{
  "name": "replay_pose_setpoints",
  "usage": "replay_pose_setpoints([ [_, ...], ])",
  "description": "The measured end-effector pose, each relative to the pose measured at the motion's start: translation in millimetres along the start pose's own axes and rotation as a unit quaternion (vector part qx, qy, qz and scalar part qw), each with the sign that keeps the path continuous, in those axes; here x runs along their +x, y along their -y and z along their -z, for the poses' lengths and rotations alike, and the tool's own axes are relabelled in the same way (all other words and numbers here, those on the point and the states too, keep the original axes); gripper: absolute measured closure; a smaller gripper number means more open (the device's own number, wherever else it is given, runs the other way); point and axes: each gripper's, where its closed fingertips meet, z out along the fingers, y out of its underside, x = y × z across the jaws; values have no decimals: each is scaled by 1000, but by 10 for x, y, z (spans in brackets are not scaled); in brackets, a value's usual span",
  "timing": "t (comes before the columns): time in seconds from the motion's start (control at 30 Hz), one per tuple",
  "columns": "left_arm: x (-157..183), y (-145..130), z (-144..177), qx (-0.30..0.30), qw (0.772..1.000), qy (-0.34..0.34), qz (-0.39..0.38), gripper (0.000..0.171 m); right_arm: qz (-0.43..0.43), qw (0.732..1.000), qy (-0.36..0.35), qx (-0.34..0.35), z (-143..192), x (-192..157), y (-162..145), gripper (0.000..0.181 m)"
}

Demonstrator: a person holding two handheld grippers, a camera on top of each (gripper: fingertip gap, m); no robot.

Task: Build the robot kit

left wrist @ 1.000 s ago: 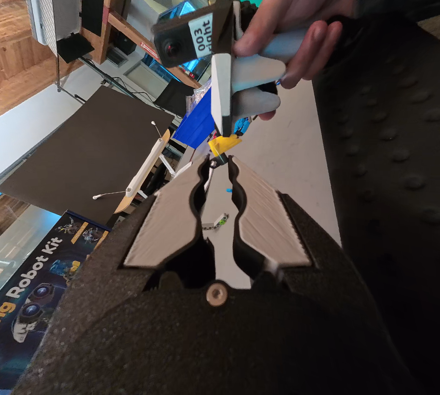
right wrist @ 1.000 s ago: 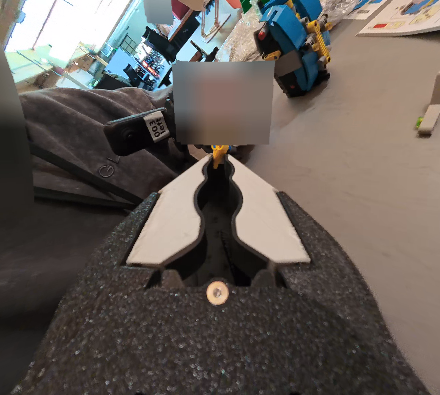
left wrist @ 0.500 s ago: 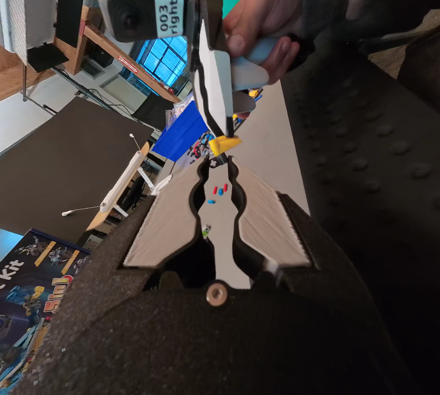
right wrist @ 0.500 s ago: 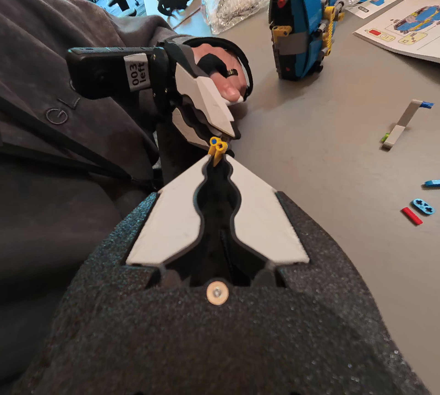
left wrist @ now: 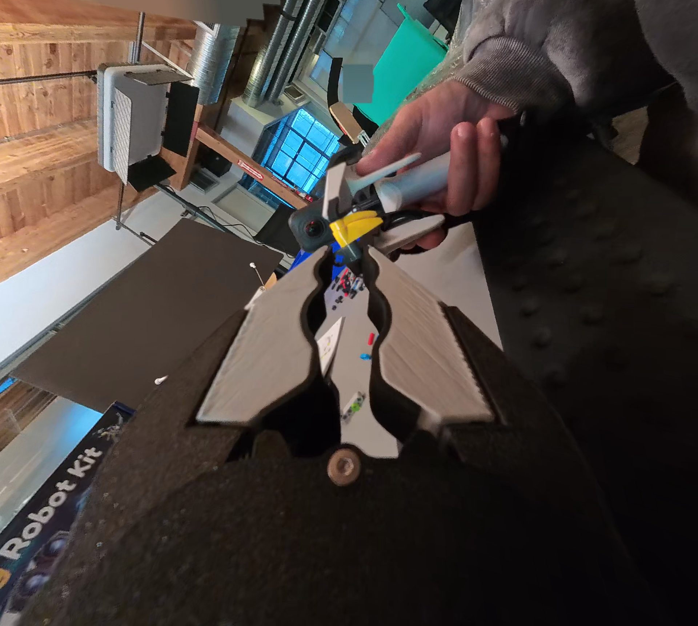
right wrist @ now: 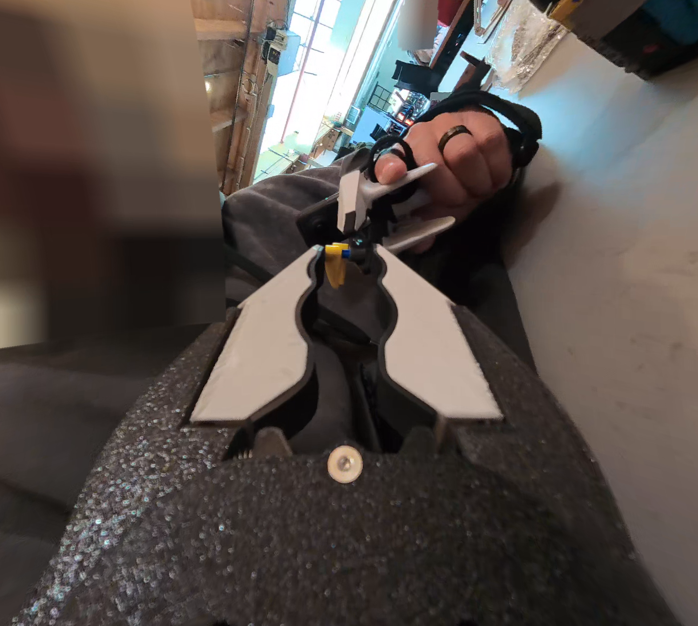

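Above the table (left wrist: 445, 290) | both grippers meet at yellow piece (left wrist: 353, 226)

A: Describe the left gripper (left wrist: 345, 260).

B: Two pale grey fingers (left wrist: 272, 347) with wavy black inner edges, set in a black speckled foam body (left wrist: 302, 532). A round brass-coloured screw (left wrist: 343, 466) sits below them.

A: And the right gripper (right wrist: 345, 260)?

B: Same build: whitish fingers (right wrist: 426, 355), glittery black foam, a pale screw (right wrist: 345, 464).

A: What does the person wear?

B: A grey fleece sleeve (left wrist: 547, 41) with a ribbed cuff on the right arm. The left hand (right wrist: 464, 162) has a dark ring (right wrist: 453, 136) and a black strap (right wrist: 523, 140) around it.
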Motion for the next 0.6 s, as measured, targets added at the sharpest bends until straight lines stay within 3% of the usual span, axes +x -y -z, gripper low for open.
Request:
replay_pose_setpoints([
  [0.33, 22, 24, 4, 0, 1000, 4, -23, 157, 2, 1000, -8, -5, -11, -5, -39, 165],
  [0.53, -27, -119, -54, -39, 999, 3, 37, 156, -15, 1000, -12, 24, 48, 70, 75, 165],
  [0.6, -113, -219, -73, -61, 995, 17, 81, 152, -18, 997, -14, 70, 165, 110, 248, 165],
])
